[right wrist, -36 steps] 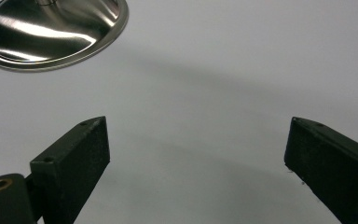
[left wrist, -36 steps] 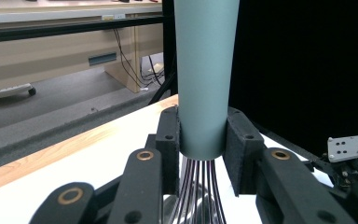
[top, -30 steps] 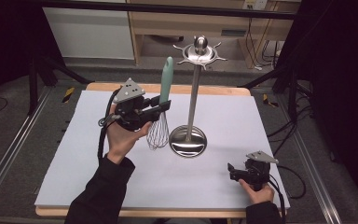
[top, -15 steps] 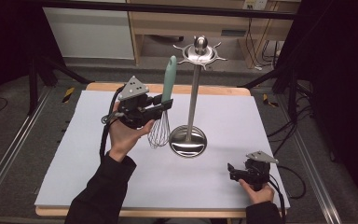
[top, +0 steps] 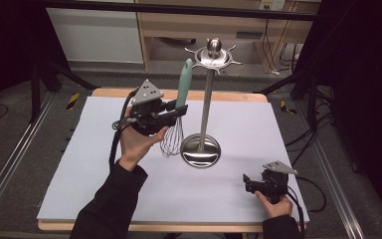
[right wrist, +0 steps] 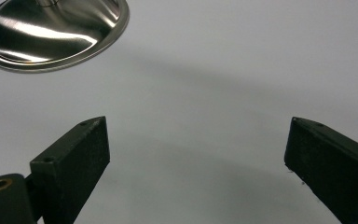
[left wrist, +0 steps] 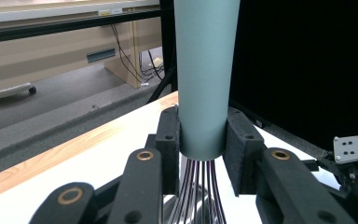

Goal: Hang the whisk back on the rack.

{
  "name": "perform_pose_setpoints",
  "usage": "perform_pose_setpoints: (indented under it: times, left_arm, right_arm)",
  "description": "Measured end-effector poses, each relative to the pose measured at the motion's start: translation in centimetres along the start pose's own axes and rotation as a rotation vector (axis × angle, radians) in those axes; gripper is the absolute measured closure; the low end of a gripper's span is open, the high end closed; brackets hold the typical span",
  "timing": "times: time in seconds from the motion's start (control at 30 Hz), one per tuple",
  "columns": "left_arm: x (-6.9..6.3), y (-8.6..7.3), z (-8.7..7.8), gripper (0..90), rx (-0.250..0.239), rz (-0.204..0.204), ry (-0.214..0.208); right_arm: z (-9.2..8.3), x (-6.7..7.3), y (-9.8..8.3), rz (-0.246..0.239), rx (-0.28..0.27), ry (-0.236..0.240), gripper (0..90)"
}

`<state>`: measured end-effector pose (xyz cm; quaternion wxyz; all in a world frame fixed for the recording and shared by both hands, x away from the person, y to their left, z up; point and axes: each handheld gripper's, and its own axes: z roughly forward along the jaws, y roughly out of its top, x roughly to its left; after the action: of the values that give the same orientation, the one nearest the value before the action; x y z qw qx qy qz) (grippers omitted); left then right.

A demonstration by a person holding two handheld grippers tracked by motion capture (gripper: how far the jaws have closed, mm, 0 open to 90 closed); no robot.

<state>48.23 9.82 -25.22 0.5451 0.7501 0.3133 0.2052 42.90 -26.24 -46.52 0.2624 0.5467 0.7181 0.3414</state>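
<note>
1. Teal handle up, wires down: we have the whisk [top: 178,113] clamped in the left claw [top: 175,110], lifted above the bench [top: 69,189].
2. It hangs just beside the steel stand [top: 202,149].
3. Our right claw [top: 247,182] sits wide open and empty, low over the bench's near right corner.

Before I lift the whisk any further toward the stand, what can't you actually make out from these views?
- Whisk handle tip: cut off by the top edge in the left gripper view; too small in the high view to show any hanging hole.
- Whisk wires: partly hidden behind the left hand-held gripper.
- Stand hooks: too small in the high view.
- Stand post: cut off in the right gripper view.
</note>
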Motion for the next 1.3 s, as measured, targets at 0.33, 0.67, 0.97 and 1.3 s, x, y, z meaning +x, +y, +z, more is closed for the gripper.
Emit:
perform_pose_setpoints:
  times: [0.33,0.67,0.97,1.3]
  left_arm:
    - [-0.1,0.2,0.7,68.7,0.012,0.004,-0.001]
    - [-0.3,0.5,1.4,68.7,0.019,0.004,-0.002]
    - [-0.3,0.5,2.0,68.6,0.023,0.000,-0.001]
    - [-0.2,0.2,3.0,68.6,0.020,0.004,0.009]
  right_arm:
    - [0.0,0.0,0.0,0.002,0.000,0.001,7.1]
    - [0.0,0.0,0.0,0.003,-0.001,0.002,7.0]
    - [0.0,0.0,0.0,0.004,-0.001,0.003,7.1]
    - [0.0,0.0,0.0,0.004,-0.002,0.004,7.1]
